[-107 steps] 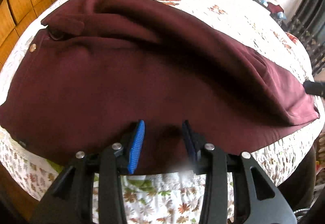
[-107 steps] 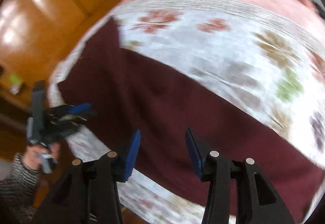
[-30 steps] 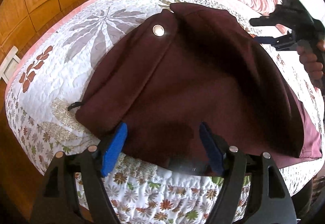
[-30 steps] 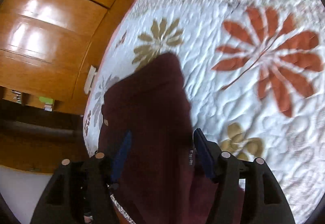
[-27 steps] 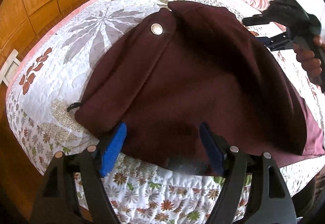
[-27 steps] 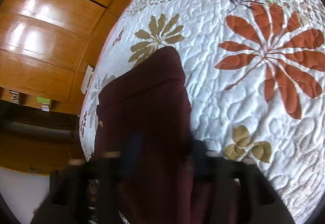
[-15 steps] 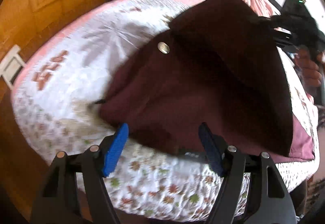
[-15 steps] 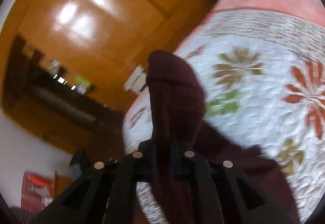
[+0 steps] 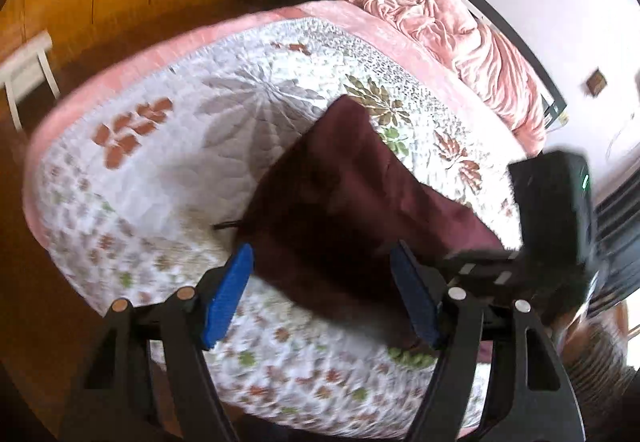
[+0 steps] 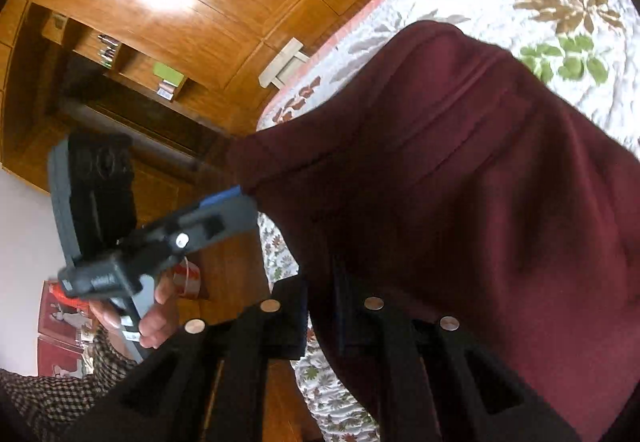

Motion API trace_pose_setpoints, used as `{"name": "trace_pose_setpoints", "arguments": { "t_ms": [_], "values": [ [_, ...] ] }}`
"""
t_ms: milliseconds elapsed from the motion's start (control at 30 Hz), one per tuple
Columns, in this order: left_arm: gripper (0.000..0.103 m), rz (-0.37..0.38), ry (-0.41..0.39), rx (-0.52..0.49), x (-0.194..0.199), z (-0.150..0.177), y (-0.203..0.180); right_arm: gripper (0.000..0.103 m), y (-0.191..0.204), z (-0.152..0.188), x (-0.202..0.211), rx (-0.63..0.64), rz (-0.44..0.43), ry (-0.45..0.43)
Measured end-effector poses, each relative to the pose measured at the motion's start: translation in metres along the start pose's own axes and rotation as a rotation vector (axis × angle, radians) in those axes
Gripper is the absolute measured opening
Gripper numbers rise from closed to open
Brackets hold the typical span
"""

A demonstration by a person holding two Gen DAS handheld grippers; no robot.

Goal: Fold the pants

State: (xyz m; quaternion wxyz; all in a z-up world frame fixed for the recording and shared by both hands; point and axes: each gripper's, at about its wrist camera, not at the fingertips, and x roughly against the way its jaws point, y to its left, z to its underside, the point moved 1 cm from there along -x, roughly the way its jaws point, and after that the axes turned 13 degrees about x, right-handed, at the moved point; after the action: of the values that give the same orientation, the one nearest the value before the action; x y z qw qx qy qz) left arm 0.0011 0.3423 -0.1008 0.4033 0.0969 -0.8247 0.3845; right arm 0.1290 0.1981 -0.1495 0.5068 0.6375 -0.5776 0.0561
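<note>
The pants [image 9: 344, 209] lie partly on the quilt [image 9: 168, 161], one maroon end lifted. The right gripper [image 10: 320, 316] is clamped on that fabric, which hides its pads. The left gripper [image 9: 320, 298] stands wide apart over the near edge, gripping nothing. Motion blur smears the quilt's border. A hand [image 10: 156, 306] is half hidden behind the handle. No writing is legible.

Bright daylight, motion blur, fisheye-warped edges
</note>
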Motion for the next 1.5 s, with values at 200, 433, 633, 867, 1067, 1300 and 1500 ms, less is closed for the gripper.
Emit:
{"name": "trace_pose_setpoints", "arguments": {
  "t_ms": [200,433,633,867,1067,1300,1500],
  "values": [
    [0.063,-0.037,0.057,0.039,-0.036,-0.012,-0.011,0.011,0.003,-0.001,-0.007,0.024,0.023,0.021],
    [0.019,-0.016,0.122,0.140,-0.058,-0.025,-0.002,0.021,0.015,-0.001,-0.009,0.078,0.069,0.035],
    [0.013,-0.058,0.082,0.162,-0.057,-0.018,0.005,0.047,0.029,0.013,0.028,0.124,0.071,0.005],
    [0.013,-0.061,0.013,0.080,-0.024,-0.005,-0.010,0.049,-0.002,0.088,0.141,-0.068,0.229,-0.144],
    [0.014,-0.156,0.063,0.086,-0.057,0.007,0.013,0.043,-0.057,0.151,0.132,-0.282,0.331,-0.072],
    [0.032,-0.298,-0.103,-0.039,-0.008,0.007,-0.039,0.047,-0.035,0.178,0.207,-0.283,0.380,-0.213],
    [0.044,-0.293,-0.214,-0.117,0.030,0.029,-0.090,0.054,-0.001,0.233,0.250,-0.231,0.480,-0.183]
  ]
}}
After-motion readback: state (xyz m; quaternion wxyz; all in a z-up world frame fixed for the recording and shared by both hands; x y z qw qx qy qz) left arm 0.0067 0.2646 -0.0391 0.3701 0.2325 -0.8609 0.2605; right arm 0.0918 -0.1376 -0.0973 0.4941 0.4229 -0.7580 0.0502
